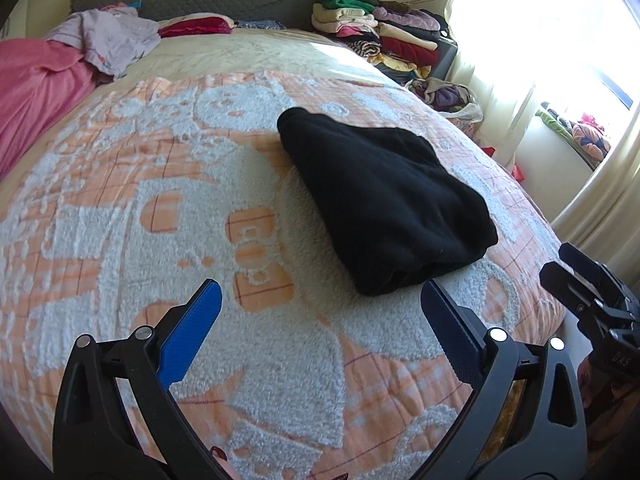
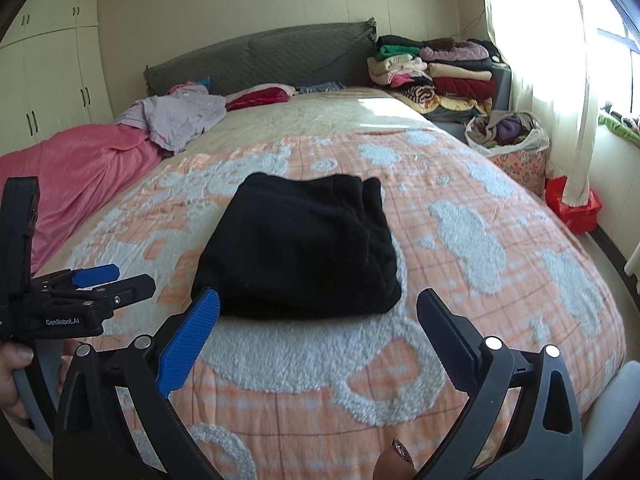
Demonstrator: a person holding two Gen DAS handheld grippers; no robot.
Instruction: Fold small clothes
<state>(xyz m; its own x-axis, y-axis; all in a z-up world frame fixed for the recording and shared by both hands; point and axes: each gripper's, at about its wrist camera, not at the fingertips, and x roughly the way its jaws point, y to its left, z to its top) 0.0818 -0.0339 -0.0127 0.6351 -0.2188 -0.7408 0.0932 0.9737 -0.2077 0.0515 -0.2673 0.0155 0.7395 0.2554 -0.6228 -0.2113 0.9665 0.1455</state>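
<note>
A black garment point(image 1: 384, 200) point(image 2: 300, 244) lies folded into a compact bundle on the orange and white bedspread point(image 1: 160, 200) point(image 2: 480, 240). My left gripper point(image 1: 320, 304) hovers open just short of the bundle's near left corner, holding nothing. In the right wrist view my right gripper point(image 2: 318, 312) is open too, its fingers either side of the bundle's near edge and slightly in front of it. The left gripper point(image 2: 108, 280) shows from the side at the left, held by a hand point(image 2: 12, 376). The right gripper's body point(image 1: 592, 300) shows at the right edge of the left wrist view.
A pink blanket point(image 2: 72, 176) and a lilac cloth point(image 2: 180, 116) lie at the bed's far left. Stacked folded clothes point(image 2: 436, 76) sit by the grey headboard point(image 2: 260, 56). A bag of clothes point(image 2: 508, 128) and a red box point(image 2: 572, 208) stand beside the curtained window.
</note>
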